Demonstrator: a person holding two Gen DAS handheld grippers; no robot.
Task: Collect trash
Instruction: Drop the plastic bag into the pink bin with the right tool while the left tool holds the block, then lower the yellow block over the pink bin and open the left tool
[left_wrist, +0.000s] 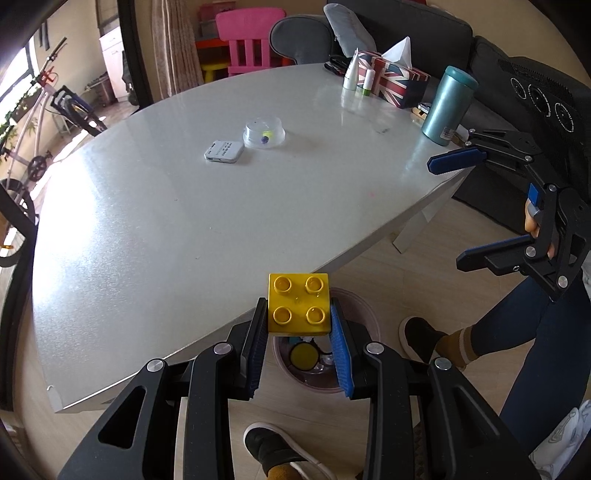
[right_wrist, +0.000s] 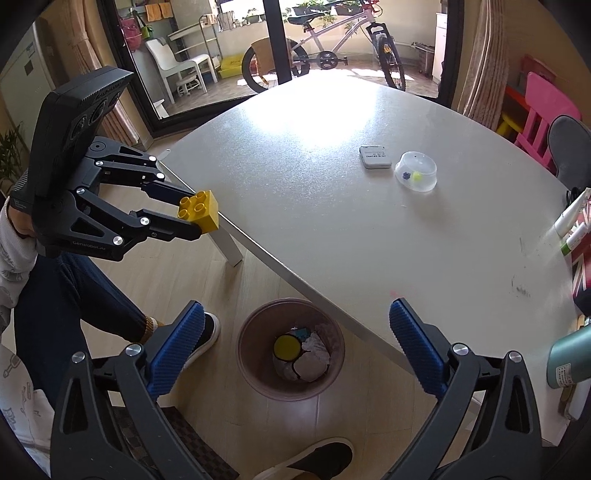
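My left gripper (left_wrist: 299, 314) is shut on a yellow toy brick (left_wrist: 299, 303) with four studs and holds it above the round trash bin (left_wrist: 356, 306) on the floor by the table edge. In the right wrist view the left gripper (right_wrist: 197, 218) holds the same brick (right_wrist: 199, 211) off the table corner, up and left of the bin (right_wrist: 251, 354). The bin holds crumpled paper and a yellow disc. My right gripper (right_wrist: 295, 350) is open and empty above the bin; it also shows in the left wrist view (left_wrist: 456, 210), wide open at the right.
The grey table (left_wrist: 166, 221) carries a white box (left_wrist: 224, 150), a clear plastic bowl (left_wrist: 264, 133), a teal flask (left_wrist: 448, 105), a flag-patterned tissue box (left_wrist: 400, 79) and small tubes. The person's legs and shoes (right_wrist: 201, 339) are beside the bin. A bicycle (right_wrist: 332, 48) stands beyond.
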